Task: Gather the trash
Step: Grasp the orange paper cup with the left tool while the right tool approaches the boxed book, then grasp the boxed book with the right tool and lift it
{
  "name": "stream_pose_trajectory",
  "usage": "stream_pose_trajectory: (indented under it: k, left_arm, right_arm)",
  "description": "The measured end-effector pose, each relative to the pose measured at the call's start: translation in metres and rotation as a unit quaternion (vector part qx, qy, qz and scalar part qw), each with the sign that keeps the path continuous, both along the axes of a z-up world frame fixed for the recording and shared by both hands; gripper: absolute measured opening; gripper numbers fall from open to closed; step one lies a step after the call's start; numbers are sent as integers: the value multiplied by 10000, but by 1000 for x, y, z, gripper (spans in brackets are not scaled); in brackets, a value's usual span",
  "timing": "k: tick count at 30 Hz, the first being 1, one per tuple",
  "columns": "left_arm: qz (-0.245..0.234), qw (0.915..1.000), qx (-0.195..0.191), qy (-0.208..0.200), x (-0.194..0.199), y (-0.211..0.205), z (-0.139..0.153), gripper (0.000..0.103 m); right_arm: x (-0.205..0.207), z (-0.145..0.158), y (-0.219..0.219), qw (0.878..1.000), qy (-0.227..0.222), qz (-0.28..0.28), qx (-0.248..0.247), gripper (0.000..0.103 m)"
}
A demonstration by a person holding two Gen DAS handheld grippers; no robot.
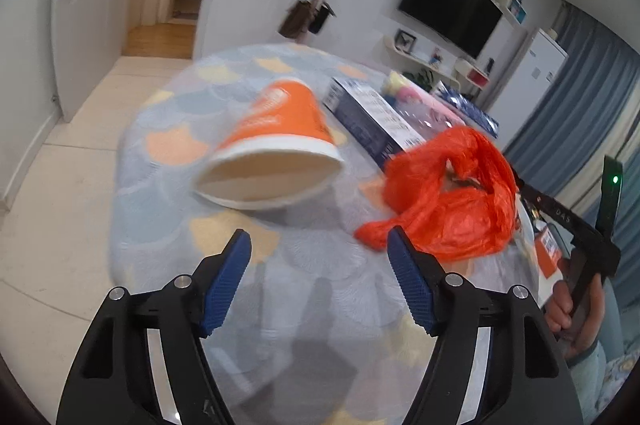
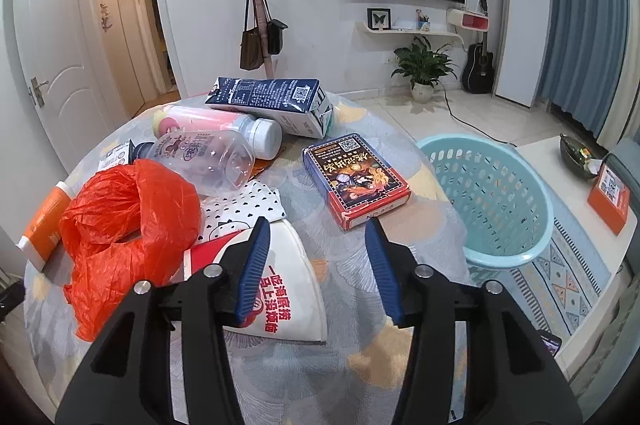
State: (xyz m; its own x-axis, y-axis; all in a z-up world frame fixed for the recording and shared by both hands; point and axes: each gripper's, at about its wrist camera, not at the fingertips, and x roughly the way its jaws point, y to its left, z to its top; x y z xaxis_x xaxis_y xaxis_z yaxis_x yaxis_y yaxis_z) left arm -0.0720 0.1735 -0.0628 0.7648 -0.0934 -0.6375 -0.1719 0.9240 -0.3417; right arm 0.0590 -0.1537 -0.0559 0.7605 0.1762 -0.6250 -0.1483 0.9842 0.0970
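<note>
Left gripper (image 1: 319, 239): jaws apart, nothing between them, over the patterned table (image 1: 168, 185). Orange paper cup (image 1: 276, 141) lies on its side just ahead, mouth toward the camera; red plastic bag (image 1: 448, 197) crumpled to its right.

Right gripper (image 2: 318, 227): jaws apart, empty, above a white paper wrapper (image 2: 296, 289). Blue basket (image 2: 486, 201) stands beside the table.

The left gripper (image 1: 319, 245) hangs tilted downward over the table (image 1: 168, 113), its blue-padded jaws spread apart with nothing between them. The right gripper (image 2: 316, 237) also slopes down over the table, jaws parted and empty. In the left wrist view, a hand (image 1: 572, 309) grips the right gripper's black handle at the table's right edge.
</note>
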Motion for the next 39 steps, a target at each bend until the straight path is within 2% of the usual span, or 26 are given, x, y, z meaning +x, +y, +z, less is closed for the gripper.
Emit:
stream_pose_trajectory:
  k: [1,3,6,7,9,11,13,14,15,18,20,22,25,31,35,39]
  left_arm:
    - [114,9999,17,-82,-1,6,4,70]
    - [381,9989,42,-279,0,23,13,81]
    - [515,9981,-50,-345,20,40,13,85]
    - [484,9985,-80,-254,28,42,9,85]
    - [196,9993,-331,34,51,44,-7,84]
    - [145,9977,-626,208,67,47,-22,80]
    - [125,9959,-879,150,72,45,-28,75]
    - [92,9960,-874,132,73,41,-27,71]
    - [30,9962,-858,116,74,38,-26,65]
    - [-41,9979,-649,71,78,23,-18,58]
    - [-67,9995,-302,29,81,7,-10,54]
    - [-121,9999,12,-24,83,-9,-3,54]
    - [-193,9994,280,-28,93,-24,1,54]
    - [-83,9990,424,84,106,-33,-4,57]
    - [-37,9982,587,90,103,-35,-5,54]
    - [44,9992,399,37,99,-29,-2,48]
  right_arm:
    - [0,0,0,10000,-9,-19,8,52]
    - [1,1,-1,10000,-35,-37,17,57]
    - [2,3,-1,9999,-103,-78,-57,61]
    - [3,3,-2,9999,-109,-87,-55,61]
    - [5,3,-4,9999,-103,-101,-28,62]
    - [9,4,-5,9999,-104,-99,-39,63]
    - [11,4,-7,9999,-120,-102,-72,66]
    - [12,4,-9,9998,-127,-108,-79,69]
    - [13,4,-10,9998,-134,-113,-75,70]
    - [20,5,-18,9997,-161,-174,-54,76]
    - [28,5,-25,9997,-115,-188,-56,79]
    - [41,1,-31,9998,15,-186,-79,79]
    - [65,-7,-40,9994,337,-84,-52,79]
    - [91,-20,-40,9971,698,294,16,79]
    - [98,-25,-33,9965,709,438,-116,79]
    - [101,-30,-21,9953,690,547,-405,79]
